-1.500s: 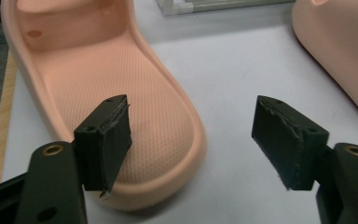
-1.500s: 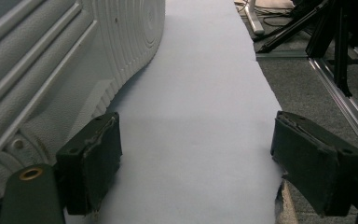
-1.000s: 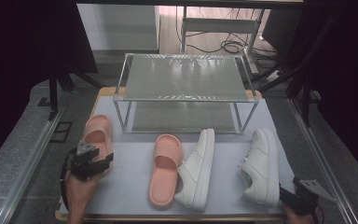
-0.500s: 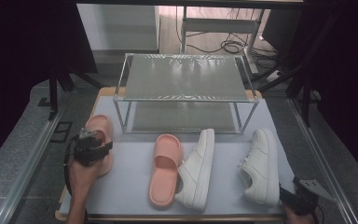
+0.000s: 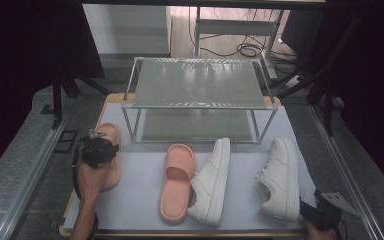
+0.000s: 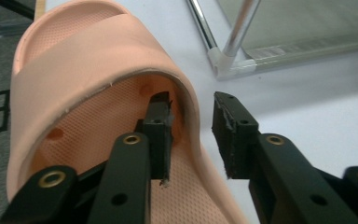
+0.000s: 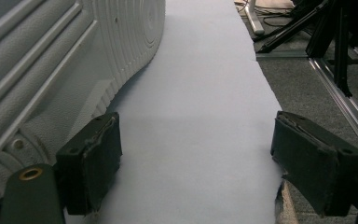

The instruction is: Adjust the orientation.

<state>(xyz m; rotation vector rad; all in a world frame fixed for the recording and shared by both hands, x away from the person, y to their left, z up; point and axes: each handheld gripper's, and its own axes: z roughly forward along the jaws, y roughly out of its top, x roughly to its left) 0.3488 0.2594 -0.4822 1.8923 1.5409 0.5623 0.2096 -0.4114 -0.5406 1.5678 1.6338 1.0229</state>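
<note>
Slide sandal: the pink foam slide sandal (image 6: 98,79) is lying flat at the left edge of the worktop (image 5: 140,200), just beside the front left leg of the shoe rack (image 5: 195,90).
Handling: it is looking light, soft and springy, likely flexing under a pinch; the textured footbed should be giving some grip.
Hold point: the strap's edge is looking like the best place, thin enough to fit between the jaws.
Left hand-held gripper (image 6: 192,119): its jaws are standing apart, one reaching under the strap, the other outside it, not yet clenching.
Right hand-held gripper (image 7: 193,163): it is gaping wide and holding nothing, resting beside the white sneaker (image 7: 51,70) at the near right corner.
Neighbours: a second pink slide (image 5: 177,180) and another white sneaker (image 5: 211,180) are lying mid-worktop.
Writing: no brand or label is showing legibly.
</note>
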